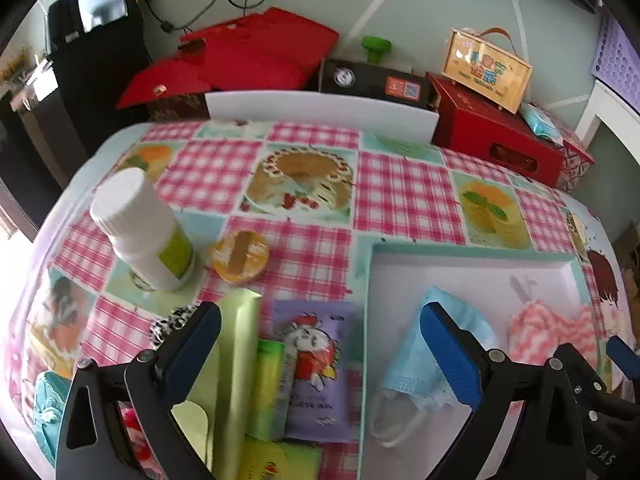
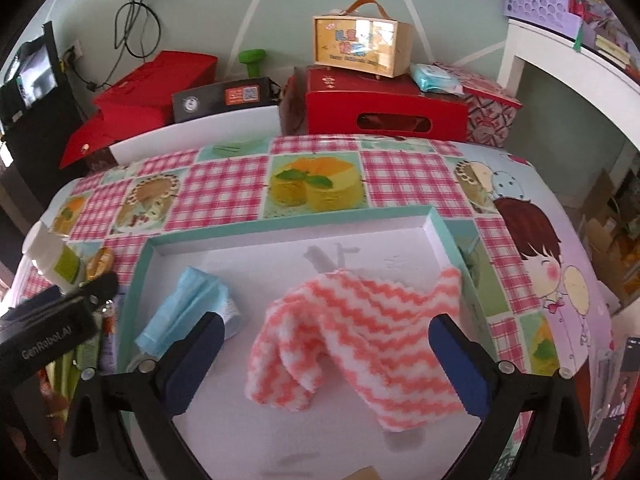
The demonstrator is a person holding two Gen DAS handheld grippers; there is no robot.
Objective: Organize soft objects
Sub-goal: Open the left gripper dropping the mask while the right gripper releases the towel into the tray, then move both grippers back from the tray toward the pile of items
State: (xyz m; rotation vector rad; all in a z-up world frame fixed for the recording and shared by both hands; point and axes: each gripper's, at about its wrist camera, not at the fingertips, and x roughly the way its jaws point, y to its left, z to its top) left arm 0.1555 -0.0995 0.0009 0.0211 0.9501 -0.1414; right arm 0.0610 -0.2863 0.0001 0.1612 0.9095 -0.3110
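Observation:
A white tray with a teal rim [image 2: 288, 222] lies on the table; it also shows in the left wrist view [image 1: 472, 250]. In it lie a pink-and-white zigzag cloth [image 2: 360, 332] and a light blue face mask [image 2: 188, 308]. In the left wrist view the mask [image 1: 404, 364] and cloth [image 1: 548, 328] show too. My right gripper [image 2: 324, 356] is open, hovering over the cloth, one corner draped on the tray's right wall. My left gripper [image 1: 320, 356] is open above a purple packet [image 1: 316, 364] and green boxes [image 1: 240, 360], left of the tray. A black-and-white fabric piece [image 1: 176, 320] peeks beside the left finger.
A white bottle [image 1: 140, 228] and an orange round item [image 1: 240, 256] stand left on the checked tablecloth. Red boxes [image 2: 384, 108], a wooden case [image 2: 360, 44] and a black box [image 1: 372, 80] line the far edge. A teal item [image 1: 48, 404] lies near left.

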